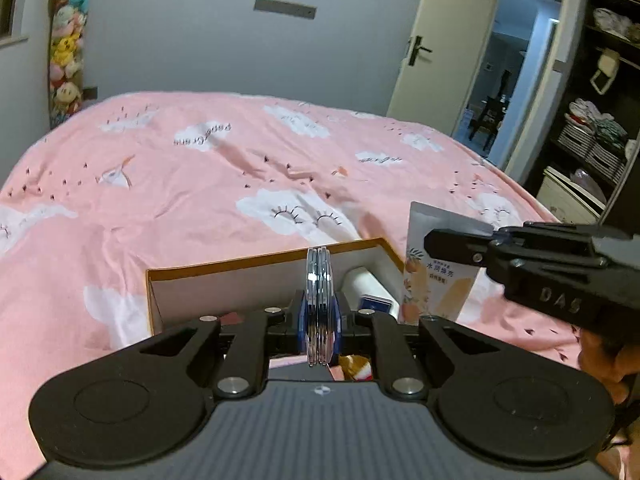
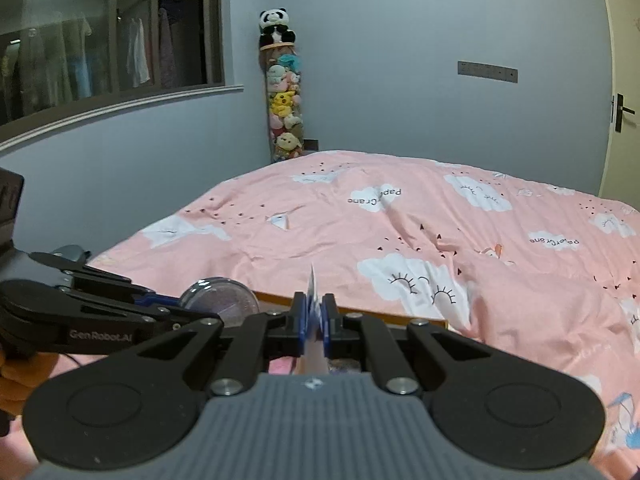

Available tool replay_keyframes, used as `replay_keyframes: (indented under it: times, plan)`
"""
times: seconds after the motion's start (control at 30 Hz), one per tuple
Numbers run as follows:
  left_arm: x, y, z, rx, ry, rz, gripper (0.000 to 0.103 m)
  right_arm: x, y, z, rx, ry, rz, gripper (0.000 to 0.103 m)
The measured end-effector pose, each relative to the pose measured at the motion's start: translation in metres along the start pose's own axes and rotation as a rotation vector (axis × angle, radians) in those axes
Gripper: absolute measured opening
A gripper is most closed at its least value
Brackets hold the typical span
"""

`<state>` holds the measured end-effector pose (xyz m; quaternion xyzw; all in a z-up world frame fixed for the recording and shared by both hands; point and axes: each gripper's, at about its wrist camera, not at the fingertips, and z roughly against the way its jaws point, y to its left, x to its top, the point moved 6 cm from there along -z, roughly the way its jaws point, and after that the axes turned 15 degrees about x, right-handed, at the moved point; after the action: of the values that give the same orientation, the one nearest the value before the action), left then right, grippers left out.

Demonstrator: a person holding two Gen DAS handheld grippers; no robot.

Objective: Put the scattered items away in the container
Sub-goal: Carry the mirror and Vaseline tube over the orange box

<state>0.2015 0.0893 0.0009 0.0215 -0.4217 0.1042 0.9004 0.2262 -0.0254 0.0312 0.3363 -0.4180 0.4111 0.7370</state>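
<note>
- Container [image 1: 256,276]: an open cardboard box, white inside with an orange-brown rim, sits on the pink bedspread [image 1: 200,184] near the bed's near edge, directly below and ahead of both grippers.
- Inside the box, at its right end, lie a white cylinder [image 1: 366,280] and a small blue item [image 1: 374,303]; more contents show near the front wall but are too hidden to name.
- Left gripper [image 1: 319,312]: jaws closed on a round clear case [image 1: 319,280], seen edge-on in the left wrist view as stacked transparent rims held upright between the blue pads [image 1: 299,316]. In the right wrist view the same case [image 2: 219,294] shows its round face, above the box's left part.
- Right gripper [image 2: 316,320]: jaws pressed together on a flat sachet [image 2: 314,322], thin edge up between the pads. From the left wrist view the sachet [image 1: 438,268] hangs upright from that gripper [image 1: 430,240] just beside the box's right wall; it is white-silver with orange fruit print and printed characters.
- Both held items are clear of the bedspread and above box level; neither is in the box.
- A hand [image 1: 604,364] grips the right gripper's handle at the right edge of the left wrist view.
- Surroundings: the bedspread carries white cloud prints; a column of plush toys [image 2: 285,108] stands at the far corner of the bed; a door [image 1: 436,44] stands open to the right.
</note>
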Motion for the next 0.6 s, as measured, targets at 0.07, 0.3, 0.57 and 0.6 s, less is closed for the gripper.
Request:
replay_keyframes:
  times: [0.07, 0.3, 0.57, 0.6]
  plan:
    - [-0.001, 0.002, -0.021, 0.006, 0.023, 0.011, 0.015, -0.006, -0.01, -0.017, -0.026, 0.001, -0.001, 0.008]
    - [-0.016, 0.007, -0.083, 0.033, 0.13, 0.045, 0.015, -0.024, -0.038, -0.069, -0.1, 0.009, -0.001, 0.008]
    - [-0.024, 0.021, -0.121, 0.037, 0.169, 0.103, 0.015, -0.037, -0.059, -0.117, -0.16, 0.051, 0.049, 0.008]
    - [-0.025, 0.022, -0.124, 0.029, 0.175, 0.119, 0.015, -0.037, -0.06, -0.122, -0.169, 0.058, 0.056, 0.008]
